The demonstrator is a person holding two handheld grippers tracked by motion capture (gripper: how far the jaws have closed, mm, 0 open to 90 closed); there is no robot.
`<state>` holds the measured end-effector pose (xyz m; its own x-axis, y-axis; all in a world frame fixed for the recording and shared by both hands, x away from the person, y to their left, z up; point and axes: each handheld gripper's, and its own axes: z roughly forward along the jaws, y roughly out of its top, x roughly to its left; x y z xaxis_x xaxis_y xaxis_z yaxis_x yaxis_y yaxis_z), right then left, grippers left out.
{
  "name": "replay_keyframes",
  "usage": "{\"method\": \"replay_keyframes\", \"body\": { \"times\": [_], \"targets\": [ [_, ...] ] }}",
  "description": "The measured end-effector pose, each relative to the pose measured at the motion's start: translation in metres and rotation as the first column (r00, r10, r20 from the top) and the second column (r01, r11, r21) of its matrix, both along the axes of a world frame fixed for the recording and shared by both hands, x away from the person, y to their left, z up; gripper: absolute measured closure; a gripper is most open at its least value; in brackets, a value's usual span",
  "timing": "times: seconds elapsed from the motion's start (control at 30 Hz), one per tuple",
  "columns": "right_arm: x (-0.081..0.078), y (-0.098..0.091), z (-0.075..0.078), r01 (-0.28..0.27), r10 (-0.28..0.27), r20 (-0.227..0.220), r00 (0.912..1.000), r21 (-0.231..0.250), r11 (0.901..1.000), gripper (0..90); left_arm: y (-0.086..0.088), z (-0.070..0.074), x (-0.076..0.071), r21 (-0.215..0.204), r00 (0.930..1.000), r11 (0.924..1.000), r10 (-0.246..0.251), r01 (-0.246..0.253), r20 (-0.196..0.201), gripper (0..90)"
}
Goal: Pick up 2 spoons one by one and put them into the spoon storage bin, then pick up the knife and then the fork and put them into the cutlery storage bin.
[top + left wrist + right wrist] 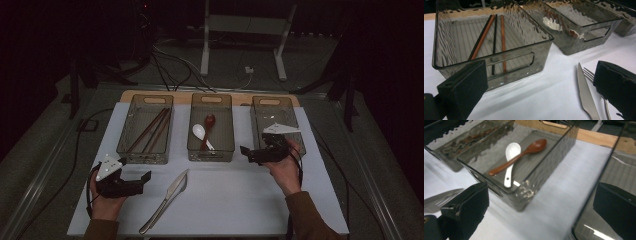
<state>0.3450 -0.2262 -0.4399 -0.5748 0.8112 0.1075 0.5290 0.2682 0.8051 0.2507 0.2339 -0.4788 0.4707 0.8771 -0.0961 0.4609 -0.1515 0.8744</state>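
Both tongs gape wide, holding nothing. Left tongs [145, 177] sit just beside the knife [165, 201] and fork [590, 75] on my desk [240, 200], blade pointing away; right tongs [245, 151] lie farther.

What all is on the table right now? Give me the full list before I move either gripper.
Smoked clear plastic bins: three, grey-tinted, in a row across the far half of the white mat.
Long thin chopsticks: about four, brown and black, in the left bin.
Brown wooden spoon: one, in the middle bin, lying across the white one.
White ceramic spoon: one, in the middle bin.
Silver metal knife: one, on the mat in front of the bins.
Silver metal fork: one, partly under the knife.
White mat: one, covering the tabletop.
Left gripper: black, open, near the knife.
Right gripper: black, open, at the right bin's front.
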Motion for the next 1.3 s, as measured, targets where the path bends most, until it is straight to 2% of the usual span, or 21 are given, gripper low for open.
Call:
{"method": "replay_keyframes", "body": {
  "times": [0.17, 0.53, 0.9, 1.3],
  "targets": [
    [-0.006, -0.009, -0.001, 0.009, -0.008, -0.004, 1.0000, 0.006, 0.9999, 0.5, -0.001, 0.000, 0.000, 0.004, 1.0000, 1.0000, -0.004, 0.004, 0.000, 0.7],
    [-0.026, -0.034, -0.005, 0.037, -0.037, 0.021, 0.9991, 0.031, 0.9989, 0.5, -0.007, 0.002, 0.000, 0.007, 0.9998, 0.9998, -0.020, 0.020, 0.000, 0.7],
    [-0.043, -0.060, -0.015, 0.073, -0.076, 0.051, 0.9958, 0.059, 0.9956, 0.6, -0.026, 0.008, 0.000, 0.019, 0.9970, 0.9968, -0.077, 0.077, 0.000, 0.7],
    [-0.056, -0.076, -0.027, 0.116, -0.121, 0.046, 0.9916, 0.094, 0.9888, 0.5, -0.049, 0.015, 0.006, 0.042, 0.9901, 0.9892, -0.140, 0.140, -0.013, 0.7]
  ]
}}
